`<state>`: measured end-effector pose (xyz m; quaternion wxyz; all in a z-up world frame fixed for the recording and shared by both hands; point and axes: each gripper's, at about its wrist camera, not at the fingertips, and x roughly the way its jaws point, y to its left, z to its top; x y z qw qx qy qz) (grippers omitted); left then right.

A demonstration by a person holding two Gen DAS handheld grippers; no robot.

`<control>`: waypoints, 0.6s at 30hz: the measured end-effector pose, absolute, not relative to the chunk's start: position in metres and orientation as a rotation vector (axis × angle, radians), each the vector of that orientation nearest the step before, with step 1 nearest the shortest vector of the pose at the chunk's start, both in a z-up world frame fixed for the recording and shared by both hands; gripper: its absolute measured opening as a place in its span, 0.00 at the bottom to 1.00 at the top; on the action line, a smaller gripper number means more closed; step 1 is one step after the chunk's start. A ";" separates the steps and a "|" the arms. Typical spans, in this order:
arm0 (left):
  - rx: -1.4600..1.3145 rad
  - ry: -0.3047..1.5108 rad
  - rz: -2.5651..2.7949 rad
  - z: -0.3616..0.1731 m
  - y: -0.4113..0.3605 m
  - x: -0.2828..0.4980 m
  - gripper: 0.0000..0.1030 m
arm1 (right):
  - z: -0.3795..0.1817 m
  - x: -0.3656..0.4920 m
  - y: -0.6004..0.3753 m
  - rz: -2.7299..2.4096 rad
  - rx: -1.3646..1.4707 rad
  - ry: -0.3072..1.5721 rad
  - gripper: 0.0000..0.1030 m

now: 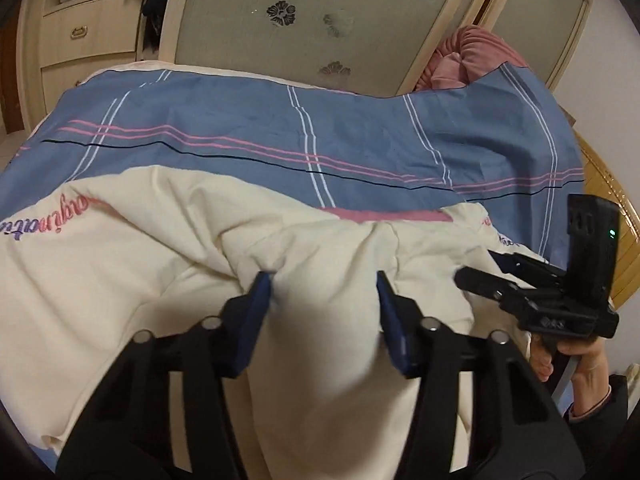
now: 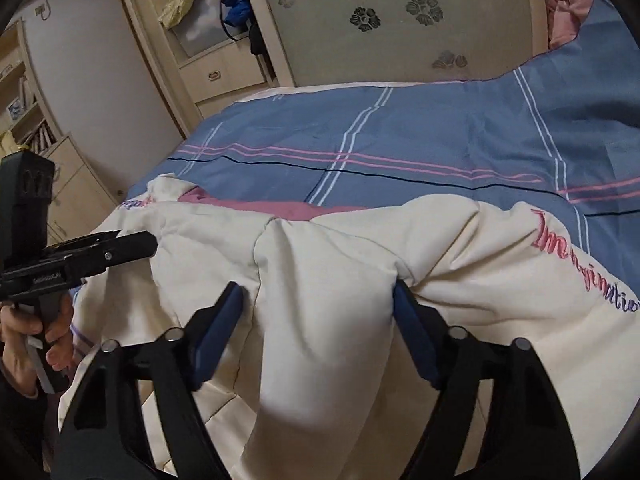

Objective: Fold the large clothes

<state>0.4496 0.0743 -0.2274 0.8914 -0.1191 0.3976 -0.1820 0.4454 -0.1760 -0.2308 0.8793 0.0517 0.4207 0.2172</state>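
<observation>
Cream cotton garment with pink and purple embroidered script [image 1: 132, 264] spread on the near part of the bed, over a blue bedspread with pink and white stripes [image 1: 248, 128].

Left gripper [image 1: 324, 280]: blue pads partly closed, a thick bunch of cream cloth gathered and pinched between them. Creases radiating from the pad tips indicate a firm hold. Right gripper [image 2: 320, 292]: same condition, jaws about half closed, pads pressing into a fold of the same garment.

Both grips set side by side, near each other, on one fold line of the garment. Probable reason: shared lift of one edge, so the cloth carries over evenly without twisting. Dusty-pink lining or second layer [image 2: 280, 208] exposed just beyond the raised fold.

Far edge of garment ends near mid-bed. Beyond it, bare bedspread up to the cream wardrobe with frosted floral doors [image 1: 280, 12]: ample room for carrying the fold forward. Pink ribbed pillow [image 1: 472, 56] at the far corner, well apart. Near edge hangs below both grippers, out of view. Hand [image 1: 576, 360] on the right handle close to the bed side.
</observation>
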 end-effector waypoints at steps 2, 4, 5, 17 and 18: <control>-0.277 0.823 -0.385 -0.228 0.078 0.451 0.40 | -0.233 0.448 -0.185 0.441 0.140 0.874 0.46; -0.271 0.822 -0.378 -0.228 0.076 0.452 0.37 | -0.235 0.449 -0.187 0.450 0.130 0.864 0.43; -0.255 0.820 -0.369 -0.227 0.073 0.453 0.34 | -0.234 0.448 -0.185 0.444 0.113 0.862 0.42; -0.184 0.883 -0.218 -0.228 0.055 0.533 0.25 | -0.227 0.506 -0.158 0.283 0.001 0.867 0.31; -0.180 0.887 -0.206 -0.234 0.053 0.541 0.25 | -0.233 0.515 -0.154 0.259 -0.019 0.874 0.31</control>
